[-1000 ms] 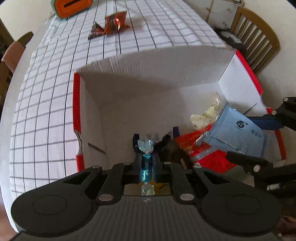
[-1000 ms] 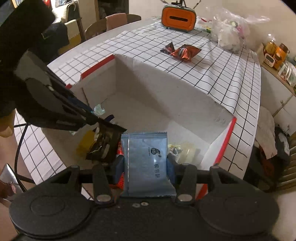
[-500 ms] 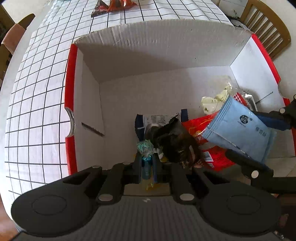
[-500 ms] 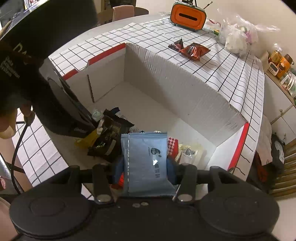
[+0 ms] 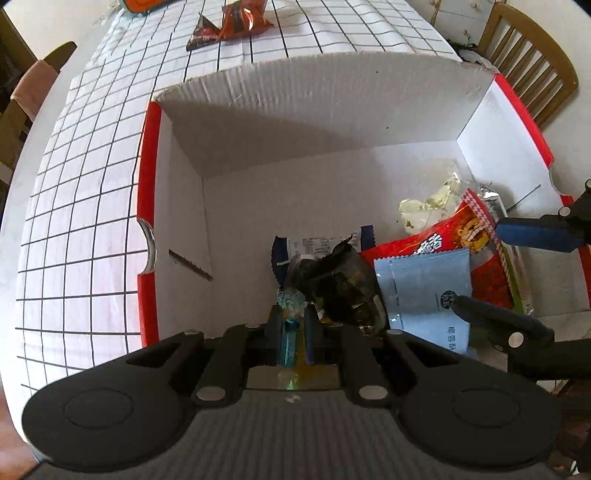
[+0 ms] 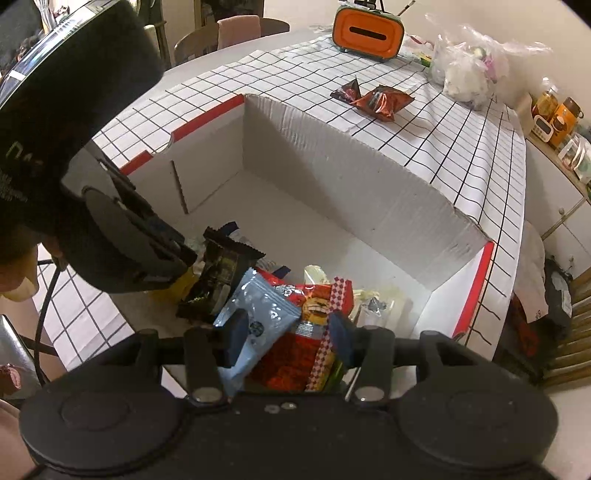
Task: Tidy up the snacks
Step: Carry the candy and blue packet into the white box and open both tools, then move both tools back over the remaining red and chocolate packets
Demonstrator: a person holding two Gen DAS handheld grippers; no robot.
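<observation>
A white cardboard box with red edges stands open on the gridded tablecloth. My left gripper is low inside the box, shut on a teal wrapped candy. Beside it lies a dark packet. A light blue packet leans tilted against one finger of my right gripper; the other finger stands clear of it, so the jaws are open. Under it lie a red packet and a pale packet.
Beyond the box, an orange packet and a dark triangular one lie on the cloth. Further back are an orange case and a plastic bag. Wooden chairs stand around the table.
Both grippers have sunk into the box. The light blue packet, held upright between the right fingers before, has tipped sideways and come free. The candy stays in the left gripper.
</observation>
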